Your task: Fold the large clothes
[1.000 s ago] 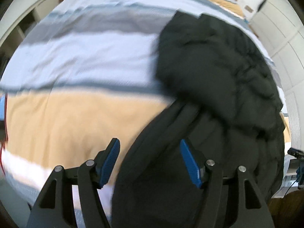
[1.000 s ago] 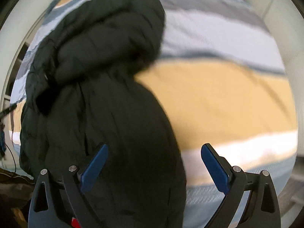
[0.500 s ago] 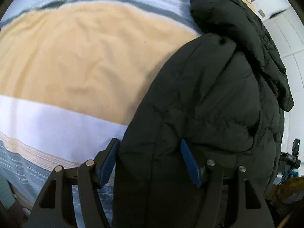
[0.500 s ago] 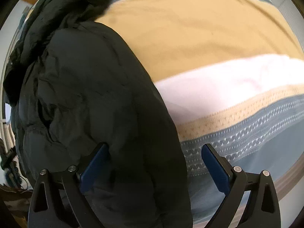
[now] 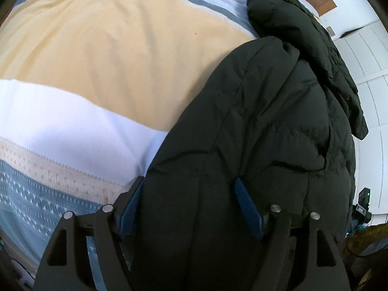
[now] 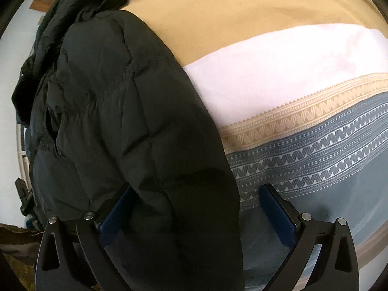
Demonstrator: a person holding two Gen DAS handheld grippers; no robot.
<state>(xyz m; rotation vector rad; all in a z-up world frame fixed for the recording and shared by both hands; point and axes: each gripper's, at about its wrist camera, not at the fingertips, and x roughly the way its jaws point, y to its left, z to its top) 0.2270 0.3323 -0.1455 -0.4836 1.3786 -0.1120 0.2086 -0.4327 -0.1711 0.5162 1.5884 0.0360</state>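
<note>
A black padded jacket [image 5: 262,131] lies on the striped bed [image 5: 101,55], toward 3 o'clock in the left view and 9 o'clock in the right. The left claw [image 5: 191,208] is opening, with the jacket's hem between its blue pads. The right claw [image 6: 194,211] stands wide open over the hem, not pinching it.

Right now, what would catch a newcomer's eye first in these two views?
The bulky black puffer jacket lying on the bed fills much of both views. Beneath it spreads the striped bedspread, with tan, white and patterned grey-blue bands. The left gripper straddles the jacket's near edge, its jaws opening, and the right gripper is open over that same edge.
</note>
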